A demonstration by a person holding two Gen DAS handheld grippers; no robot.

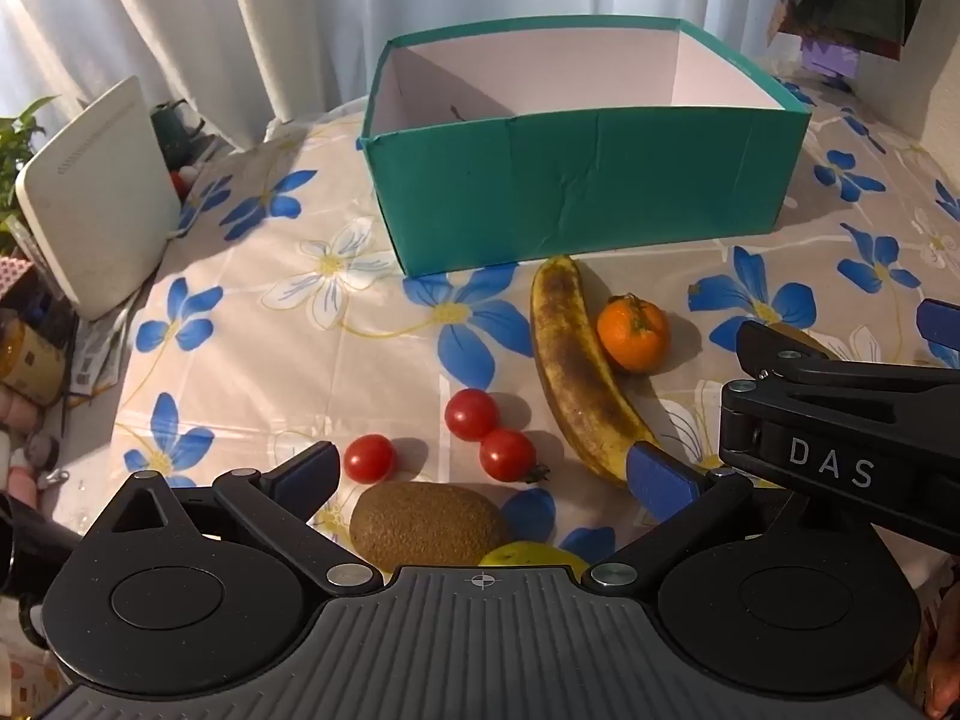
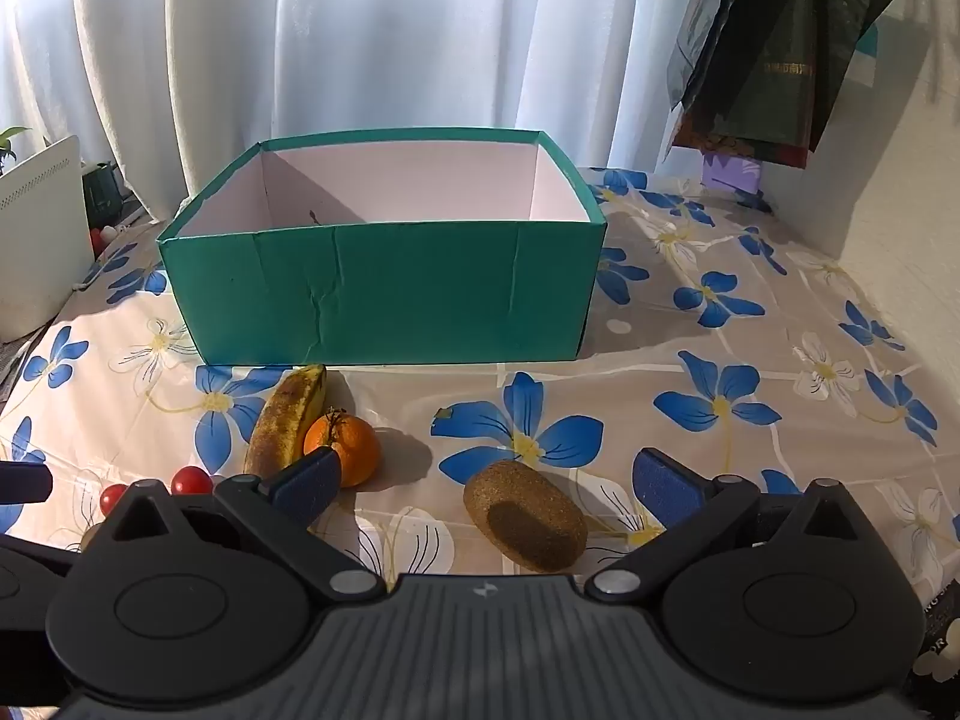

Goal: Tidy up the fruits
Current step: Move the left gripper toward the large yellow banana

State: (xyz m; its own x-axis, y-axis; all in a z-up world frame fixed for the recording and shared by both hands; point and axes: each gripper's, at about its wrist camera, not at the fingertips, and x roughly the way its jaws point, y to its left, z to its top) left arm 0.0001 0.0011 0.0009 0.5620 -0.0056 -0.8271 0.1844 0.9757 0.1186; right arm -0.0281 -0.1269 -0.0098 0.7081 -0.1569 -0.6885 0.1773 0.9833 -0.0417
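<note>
A teal box (image 1: pixel 576 192) with a white inside stands at the back of the floral table; it also shows in the right wrist view (image 2: pixel 384 294). In front of it lie a spotted banana (image 1: pixel 570 360), a mandarin (image 1: pixel 633 333), three cherry tomatoes (image 1: pixel 472 414), a kiwi (image 1: pixel 426 525) and a yellow-green fruit (image 1: pixel 534 555). My left gripper (image 1: pixel 486 474) is open above the kiwi and tomatoes. My right gripper (image 2: pixel 486 486) is open around a second kiwi (image 2: pixel 525 516), with the mandarin (image 2: pixel 351 441) and banana (image 2: pixel 288 420) to its left. The right gripper's body (image 1: pixel 840 420) shows at the left view's right edge.
A white device (image 1: pixel 96 198) leans at the table's left edge, with a plant and clutter beside it. White curtains hang behind. Dark bags (image 2: pixel 780 42) hang at the upper right near a wall. The flowered tablecloth (image 2: pixel 750 360) stretches right of the box.
</note>
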